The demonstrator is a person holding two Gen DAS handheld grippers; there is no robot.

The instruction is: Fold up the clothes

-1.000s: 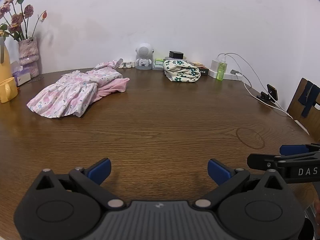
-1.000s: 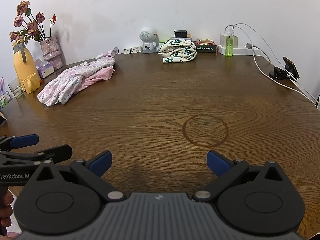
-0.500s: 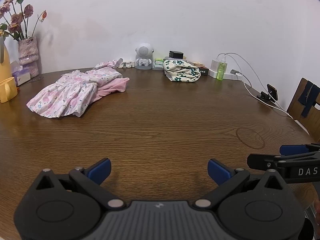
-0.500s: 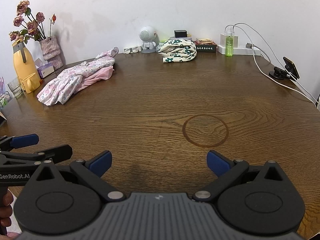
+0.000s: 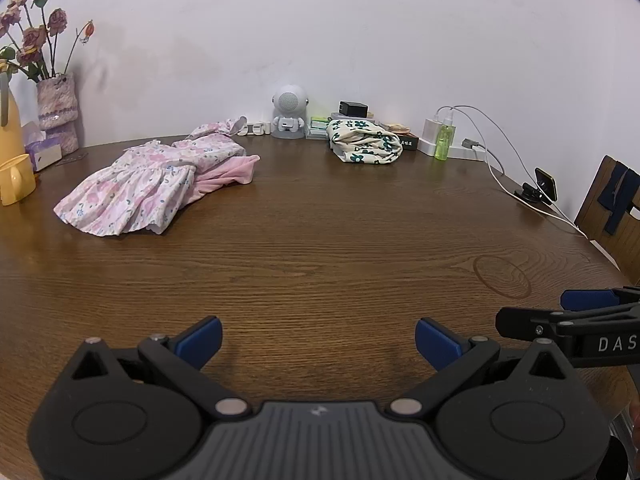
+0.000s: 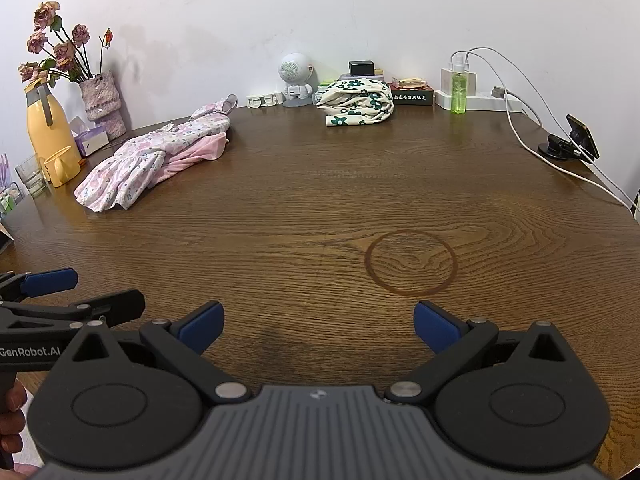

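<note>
A pink floral dress (image 5: 152,184) (image 6: 152,160) lies crumpled on the far left of the brown wooden table (image 5: 320,248), on top of a plain pink garment (image 5: 228,176). A cream cloth with green flowers (image 5: 364,142) (image 6: 356,102) sits bundled at the back by the wall. My left gripper (image 5: 318,342) hovers open over the near table edge, nothing between its blue pads. My right gripper (image 6: 318,326) is open too, just as empty, near the front edge. Each gripper shows at the side of the other's view, the right gripper (image 5: 576,308) and the left gripper (image 6: 60,292).
Along the wall stand a vase of dried roses (image 6: 100,96), a yellow jug (image 6: 46,132), a white robot figure (image 5: 289,114), a green bottle (image 6: 459,92) and a power strip with cables. A phone on a stand (image 6: 576,140) sits at right. A wooden chair (image 5: 612,216) stands beyond the right edge.
</note>
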